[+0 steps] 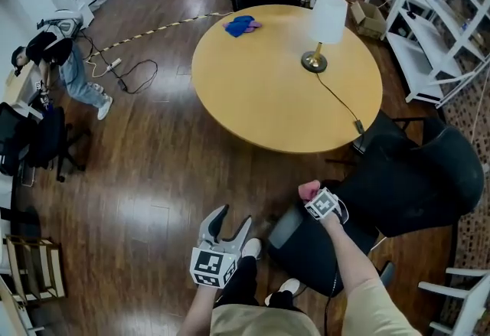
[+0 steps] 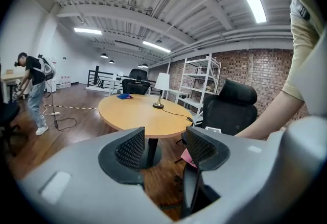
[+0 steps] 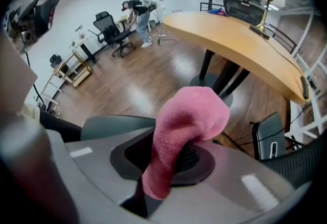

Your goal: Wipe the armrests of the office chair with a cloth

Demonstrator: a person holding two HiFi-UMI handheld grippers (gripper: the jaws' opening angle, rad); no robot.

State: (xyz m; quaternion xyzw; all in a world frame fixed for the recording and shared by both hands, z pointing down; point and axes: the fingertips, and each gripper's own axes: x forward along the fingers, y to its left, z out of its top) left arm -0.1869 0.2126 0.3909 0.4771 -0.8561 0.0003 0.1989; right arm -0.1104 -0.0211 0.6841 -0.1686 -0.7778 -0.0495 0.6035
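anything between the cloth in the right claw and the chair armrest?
Nothing visible. The right claw is shut on the pink cloth, close beside the gray armrest of the black chair, with no object between them. Whether the cloth touches the armrest can't be told.

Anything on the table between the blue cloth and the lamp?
Nothing: bare tabletop between blue cloth and lamp, seen in the head view.

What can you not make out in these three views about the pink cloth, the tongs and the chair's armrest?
- Pads of the right tongs: right gripper view, the pink cloth covers them.
- Whether pink cloth touches armrest: head view, too small, and the marker cube sits in front.
- Blue cloth on the round table: too small in every view for detail.
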